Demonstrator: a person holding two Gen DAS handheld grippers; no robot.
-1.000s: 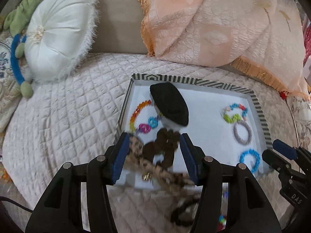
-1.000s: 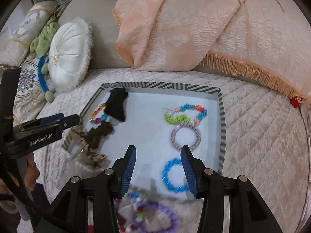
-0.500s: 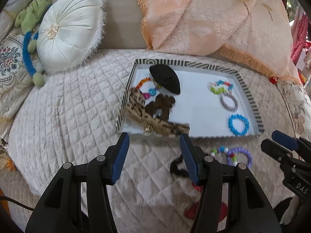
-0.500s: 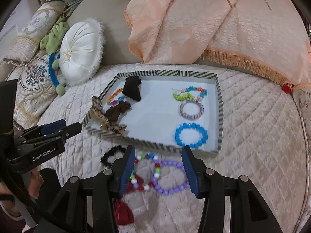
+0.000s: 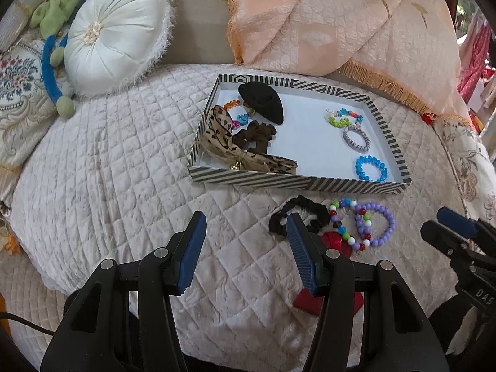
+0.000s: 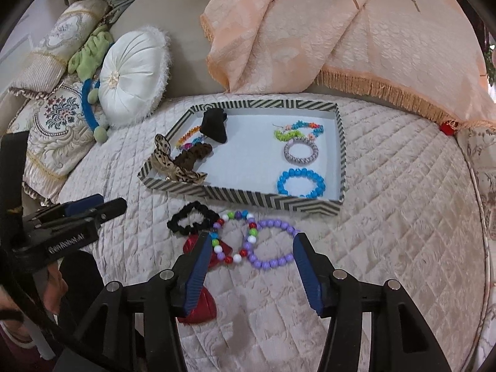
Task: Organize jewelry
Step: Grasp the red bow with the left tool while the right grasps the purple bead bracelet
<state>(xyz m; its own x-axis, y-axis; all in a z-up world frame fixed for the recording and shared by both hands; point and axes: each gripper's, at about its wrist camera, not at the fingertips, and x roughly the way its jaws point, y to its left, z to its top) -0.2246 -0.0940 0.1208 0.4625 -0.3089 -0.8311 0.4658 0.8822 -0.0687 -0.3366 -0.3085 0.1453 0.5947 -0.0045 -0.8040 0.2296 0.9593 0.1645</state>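
Right gripper (image 6: 249, 248) over loose beads, near the tray (image 6: 341, 142)

Its jaws stand apart, just opening, nothing clamped; between them on the quilt (image 6: 403, 217) lie a purple bracelet (image 6: 272, 243) and a multicolour bead string (image 6: 231, 238). A black scrunchie (image 6: 192, 217) lies just left, a red piece (image 6: 198, 307) nearer. In the tray: blue bracelet (image 6: 300, 183), grey ring (image 6: 300, 152), leopard bow (image 6: 170, 167), brown scrunchie (image 6: 192, 156). The left gripper (image 6: 102, 209) shows at far left.

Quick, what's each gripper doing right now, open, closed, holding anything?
Left gripper: open, holding nothing.
Right gripper: open, jaws have just been opening, nothing gripped; the purple bead bracelet lies on the quilt beyond its fingers.
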